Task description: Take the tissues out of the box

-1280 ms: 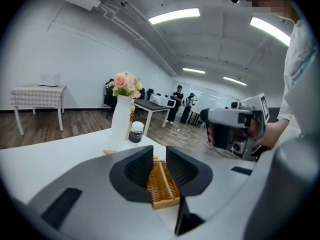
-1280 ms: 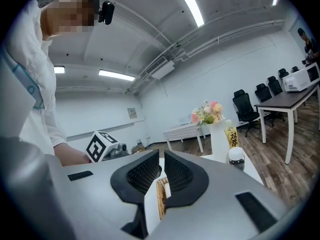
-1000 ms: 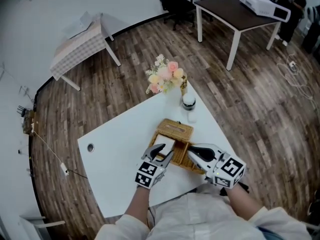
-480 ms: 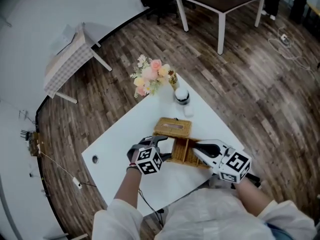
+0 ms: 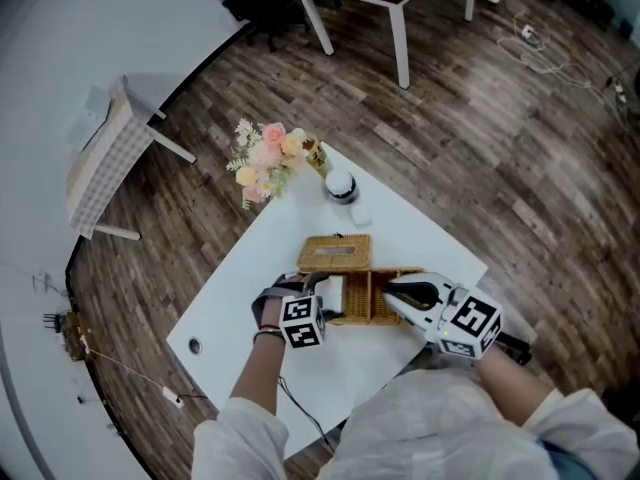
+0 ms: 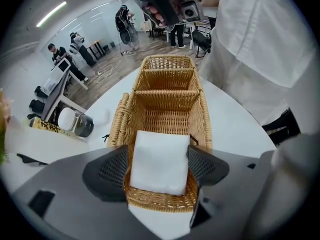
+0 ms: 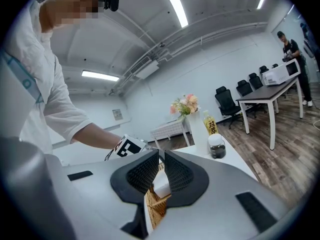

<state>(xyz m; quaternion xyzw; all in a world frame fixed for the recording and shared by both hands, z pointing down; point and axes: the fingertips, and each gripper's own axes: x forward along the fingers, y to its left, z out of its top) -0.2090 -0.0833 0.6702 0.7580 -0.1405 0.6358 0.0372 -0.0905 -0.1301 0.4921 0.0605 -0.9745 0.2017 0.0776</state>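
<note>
Working the rig from afar, I have the wicker box (image 5: 372,298) bracketed by both tools on the white table (image 5: 250,308). The left gripper (image 6: 159,154) sits at one short end of the box, and its jaws are opening, already spread wide to either side of the end compartment. A flat white stack of tissues (image 6: 160,171) lies in that compartment, directly between the jaws, and neither pad presses on it. The tissues rest inside the box with their top about level with the woven rim. The two compartments farther along the box from the tissues show only bare wicker.

At the opposite short end, the right gripper (image 7: 161,156) has its jaws drawn nearly together, pinching the box's woven end wall in the narrow gap between them. The box's lid (image 5: 335,251) lies open and flat against the long side of the box farthest from me.

Beyond the lid, toward the table's far corner, stand a dark jar with a white cap (image 5: 341,186), a yellow-labelled bottle (image 5: 316,155) and a bunch of pale pink and yellow flowers (image 5: 265,156), all well apart from the box.
</note>
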